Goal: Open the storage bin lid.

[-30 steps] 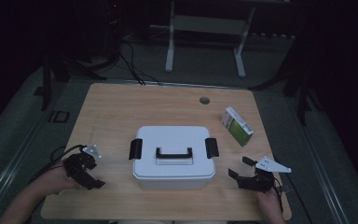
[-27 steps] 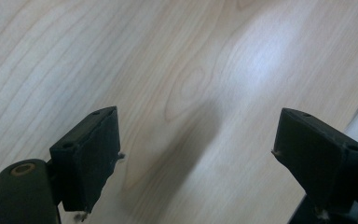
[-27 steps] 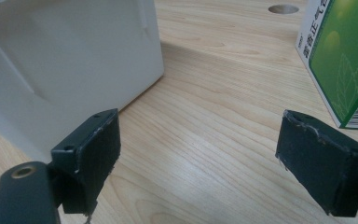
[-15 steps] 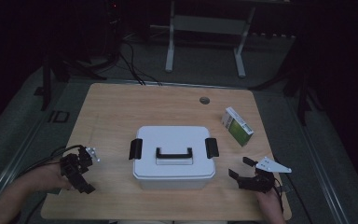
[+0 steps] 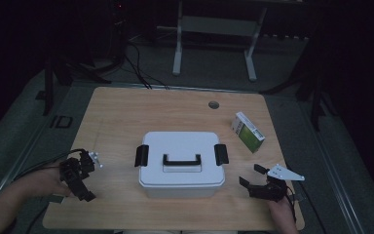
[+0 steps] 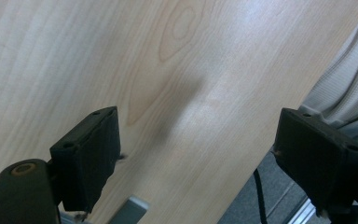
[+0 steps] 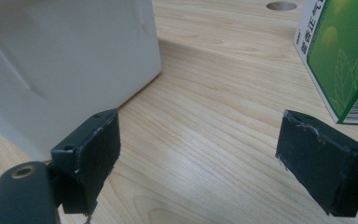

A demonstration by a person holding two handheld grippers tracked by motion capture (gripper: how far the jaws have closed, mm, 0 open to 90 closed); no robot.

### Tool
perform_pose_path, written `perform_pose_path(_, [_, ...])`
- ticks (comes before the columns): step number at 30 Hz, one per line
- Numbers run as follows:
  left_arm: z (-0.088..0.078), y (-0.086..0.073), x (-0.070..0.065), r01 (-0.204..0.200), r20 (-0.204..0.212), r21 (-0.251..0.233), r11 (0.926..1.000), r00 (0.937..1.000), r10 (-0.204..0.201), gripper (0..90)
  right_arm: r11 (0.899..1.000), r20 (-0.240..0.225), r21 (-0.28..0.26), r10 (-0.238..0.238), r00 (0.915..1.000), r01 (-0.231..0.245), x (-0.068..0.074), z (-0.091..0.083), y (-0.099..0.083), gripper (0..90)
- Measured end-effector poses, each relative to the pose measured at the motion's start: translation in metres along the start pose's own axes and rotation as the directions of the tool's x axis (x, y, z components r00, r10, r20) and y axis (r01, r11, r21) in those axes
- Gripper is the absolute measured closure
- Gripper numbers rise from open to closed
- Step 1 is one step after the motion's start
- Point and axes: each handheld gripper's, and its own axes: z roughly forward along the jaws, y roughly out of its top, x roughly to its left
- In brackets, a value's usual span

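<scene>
A white lidded box (image 5: 181, 165) with a black top handle and black side latches sat mid-table (image 5: 126, 112), a green-and-white carton (image 5: 247, 132) near its right. Left gripper (image 5: 80, 171) and right gripper (image 5: 253, 179) flanked it, both with jaws apart, holding nothing.

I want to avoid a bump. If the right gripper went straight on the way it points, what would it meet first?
Probably bare table: the right gripper stands open, aimed between the white box and the green carton. Depth is unclear, so either could be clipped.
</scene>
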Motion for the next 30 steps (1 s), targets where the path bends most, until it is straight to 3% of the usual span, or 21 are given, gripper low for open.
perform_pose_path(18, [-0.048, 0.026, -0.014, -0.069, -0.049, -0.027, 0.9973, 0.9965, 0.067, 14.9, 1.0, 0.0, 0.001, 0.003, 1.0, -0.003, 0.0, 0.001, -0.001, 13.3])
perform_pose_path(30, [-0.076, 0.064, -0.032, -0.167, -0.068, -0.021, 0.9858, 0.9839, 0.165, 15.0, 1.0, -0.004, 0.003, 0.006, 1.0, -0.006, 0.0, 0.001, -0.001, 13.3])
